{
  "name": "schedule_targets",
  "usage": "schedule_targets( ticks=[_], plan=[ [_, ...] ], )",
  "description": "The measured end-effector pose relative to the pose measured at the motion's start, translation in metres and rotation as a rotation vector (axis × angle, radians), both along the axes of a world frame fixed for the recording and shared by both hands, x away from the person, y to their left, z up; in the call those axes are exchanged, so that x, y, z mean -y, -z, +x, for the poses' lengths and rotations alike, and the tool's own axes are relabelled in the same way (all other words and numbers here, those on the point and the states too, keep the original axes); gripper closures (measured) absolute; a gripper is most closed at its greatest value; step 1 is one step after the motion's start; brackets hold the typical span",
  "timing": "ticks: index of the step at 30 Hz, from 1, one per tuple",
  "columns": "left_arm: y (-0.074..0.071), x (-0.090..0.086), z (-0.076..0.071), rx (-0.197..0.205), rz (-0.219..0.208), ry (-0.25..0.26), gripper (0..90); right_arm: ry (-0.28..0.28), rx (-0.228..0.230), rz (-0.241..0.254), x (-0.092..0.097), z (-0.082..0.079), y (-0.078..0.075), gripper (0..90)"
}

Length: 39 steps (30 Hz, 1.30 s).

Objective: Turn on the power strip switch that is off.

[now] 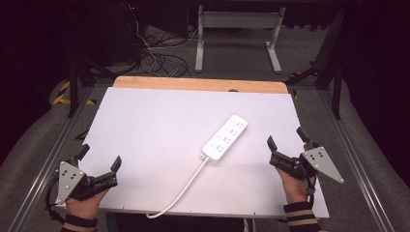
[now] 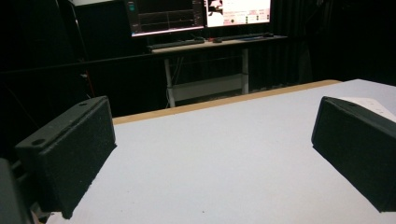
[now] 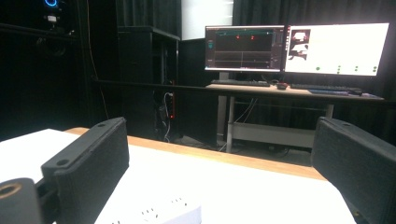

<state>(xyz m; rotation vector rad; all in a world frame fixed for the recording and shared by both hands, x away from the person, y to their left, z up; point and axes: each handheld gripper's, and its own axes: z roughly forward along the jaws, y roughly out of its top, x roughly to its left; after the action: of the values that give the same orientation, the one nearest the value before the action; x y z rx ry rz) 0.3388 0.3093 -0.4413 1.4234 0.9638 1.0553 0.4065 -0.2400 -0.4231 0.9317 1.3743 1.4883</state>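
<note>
we hold both claws wide and empty, left claw (image 1: 100, 163) and right claw (image 1: 286, 139), judging the right must reach next for the power strip (image 1: 225, 137) on the tabletop (image 1: 145, 125).

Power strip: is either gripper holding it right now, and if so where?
No. Both the left gripper and right gripper are open and empty; the power strip lies untouched on the table.

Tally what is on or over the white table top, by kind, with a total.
Power strip with white cable: 1
Grippers, left gripper and right gripper, both open and holding nothing: 2
Total: 3
</note>
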Motion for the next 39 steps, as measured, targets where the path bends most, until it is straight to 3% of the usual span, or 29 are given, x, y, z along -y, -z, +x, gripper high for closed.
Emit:
schedule_targets(
  ticks=[21,26,30,39],
  plan=[
    [0.000,0.001,0.002,-0.005,0.004,0.005,0.3,0.002,-0.022,-0.021,-0.003,0.000,0.005,4.8],
    [-0.003,0.002,-0.003,0.010,0.000,0.010,0.3,0.001,-0.026,-0.017,-0.001,-0.006,0.005,5.1],
    [-0.005,0.003,-0.009,0.025,0.000,0.012,0.4,-0.007,-0.049,-0.040,-0.001,-0.007,0.009,5.3],
    [-0.003,0.003,-0.006,0.010,0.002,0.011,0.4,0.004,-0.089,-0.047,0.001,0.001,0.014,4.8]
  ],
)
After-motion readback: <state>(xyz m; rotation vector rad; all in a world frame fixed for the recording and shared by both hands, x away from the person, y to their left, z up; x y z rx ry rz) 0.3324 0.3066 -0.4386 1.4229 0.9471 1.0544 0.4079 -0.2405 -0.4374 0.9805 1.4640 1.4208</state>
